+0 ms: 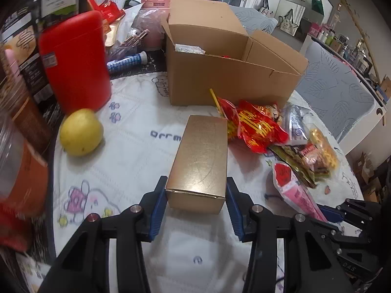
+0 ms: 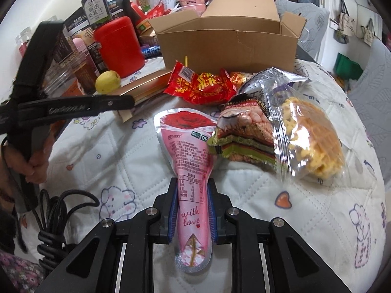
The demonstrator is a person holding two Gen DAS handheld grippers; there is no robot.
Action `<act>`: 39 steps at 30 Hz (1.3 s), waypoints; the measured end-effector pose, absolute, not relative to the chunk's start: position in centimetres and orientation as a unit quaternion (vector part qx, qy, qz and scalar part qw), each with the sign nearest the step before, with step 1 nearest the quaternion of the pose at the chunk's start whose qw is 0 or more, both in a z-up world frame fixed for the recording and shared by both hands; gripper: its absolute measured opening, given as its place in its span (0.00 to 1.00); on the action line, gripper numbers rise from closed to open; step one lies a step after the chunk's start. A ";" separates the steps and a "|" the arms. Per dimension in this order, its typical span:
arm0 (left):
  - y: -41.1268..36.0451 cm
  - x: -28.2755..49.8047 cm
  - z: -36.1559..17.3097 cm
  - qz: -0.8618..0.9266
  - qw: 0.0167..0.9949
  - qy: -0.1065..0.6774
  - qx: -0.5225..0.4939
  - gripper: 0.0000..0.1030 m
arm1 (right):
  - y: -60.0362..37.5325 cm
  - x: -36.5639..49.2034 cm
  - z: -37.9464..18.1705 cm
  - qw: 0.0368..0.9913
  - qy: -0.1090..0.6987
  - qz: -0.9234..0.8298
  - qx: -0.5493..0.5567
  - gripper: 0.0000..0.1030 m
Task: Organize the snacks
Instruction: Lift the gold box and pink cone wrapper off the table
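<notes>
Early going: left gripper [image 1: 195,195] clamps the gold box [image 1: 199,156], right gripper [image 2: 191,210] pinches the pink pouch [image 2: 191,171], while snack bags [image 2: 268,127] lie mid-frame short of the nearly empty carton [image 2: 229,46] up top.

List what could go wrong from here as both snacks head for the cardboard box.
1. The left gripper holds the gold box only at its near end, so it may tip or slip when lifted.
2. The pink rose pouch in the right gripper is soft and long; its free end may sag and drag the shrimp snack bag lying against it.
3. The red packet lies before the cardboard box and could be swept aside.
</notes>
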State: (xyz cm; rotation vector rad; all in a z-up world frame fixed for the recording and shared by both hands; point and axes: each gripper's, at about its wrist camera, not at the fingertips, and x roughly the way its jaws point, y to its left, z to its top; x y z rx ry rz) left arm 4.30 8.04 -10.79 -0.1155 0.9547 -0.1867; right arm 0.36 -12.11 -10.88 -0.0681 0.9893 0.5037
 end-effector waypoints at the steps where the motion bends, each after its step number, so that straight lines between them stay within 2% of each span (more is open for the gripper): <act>1: 8.1 3.6 -10.6 -0.087 0.883 0.458 -0.059 0.44 | -12.3 0.2 -10.8 0.850 0.469 0.239 -0.031 0.21; 14: 6.6 -4.1 -9.8 -0.071 0.874 0.476 -0.067 0.44 | -13.5 -2.6 -10.7 0.853 0.466 0.232 -0.029 0.21; 21: 6.0 -3.3 -12.1 -0.077 0.855 0.507 -0.077 0.45 | -13.7 -2.7 -11.3 0.853 0.472 0.222 -0.039 0.23; 24: 5.7 -2.2 -12.8 -0.067 0.844 0.527 -0.072 0.47 | -13.5 -2.6 -11.6 0.850 0.475 0.223 -0.036 0.32; 27: 5.0 -1.4 -12.7 -0.050 0.855 0.515 -0.044 0.52 | -13.3 -2.4 -11.6 0.853 0.472 0.222 -0.038 0.36; 31: 4.5 -0.1 -13.0 -0.038 0.860 0.507 -0.033 0.52 | -12.7 -1.8 -11.8 0.852 0.473 0.220 -0.045 0.41; 35: 4.6 0.7 -12.9 -0.038 0.866 0.497 -0.042 0.52 | -12.2 -1.0 -11.9 0.852 0.472 0.220 -0.052 0.53; 39: 4.4 0.7 -12.9 -0.030 0.870 0.490 -0.036 0.50 | -11.7 -0.5 -12.0 0.856 0.468 0.211 -0.069 0.55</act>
